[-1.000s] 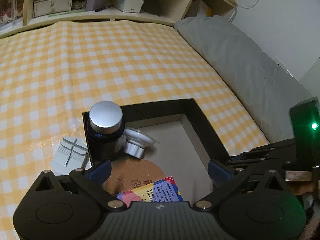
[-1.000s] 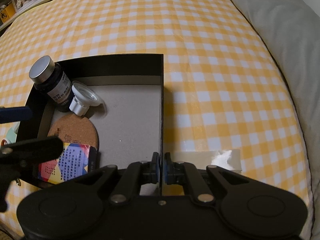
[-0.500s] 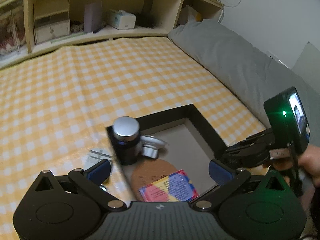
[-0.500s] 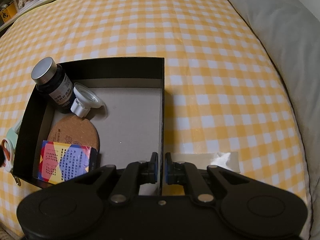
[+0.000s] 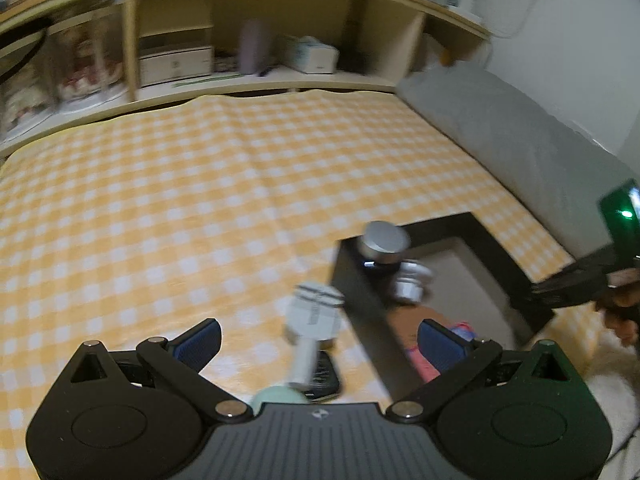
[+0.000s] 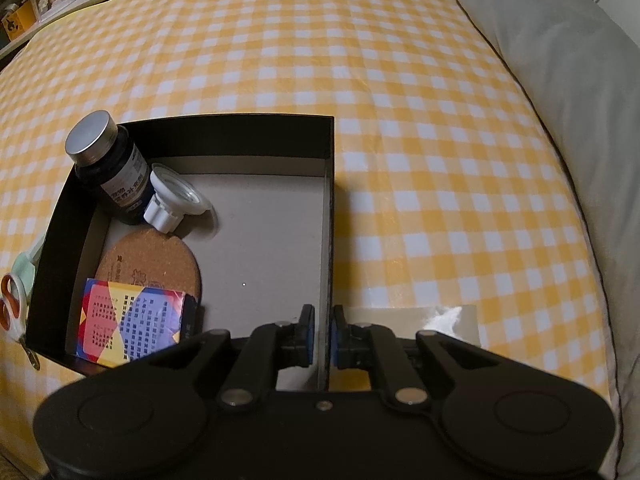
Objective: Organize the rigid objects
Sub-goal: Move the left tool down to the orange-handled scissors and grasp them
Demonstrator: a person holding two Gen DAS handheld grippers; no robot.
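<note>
A black box (image 6: 240, 128) lies on the yellow checked cloth. Inside it are a dark bottle with a silver cap (image 6: 116, 168), a white plastic piece (image 6: 176, 200), a cork coaster (image 6: 152, 264) and a colourful card pack (image 6: 132, 320). My right gripper (image 6: 323, 334) straddles the box's right wall, its jaws just opening with the thin wall still between the pads. My left gripper (image 5: 320, 340) hangs open and empty to the left of the box (image 5: 496, 248). Below it, on the cloth, is a blurred white-grey comb-like item (image 5: 316, 308) beside a black item (image 5: 324, 376).
Orange-handled scissors (image 6: 10, 312) and a mint-green thing (image 6: 24, 268) lie outside the box's left wall. A clear flat sheet (image 6: 420, 320) lies to the box's right. A grey pillow (image 6: 560, 100) runs along the right side. Wooden shelves (image 5: 240, 60) stand beyond the cloth.
My left gripper has pulled back and to the left, out from over the box to above the loose items beside it. The right gripper stays on the wall, its pads slightly wider apart.
</note>
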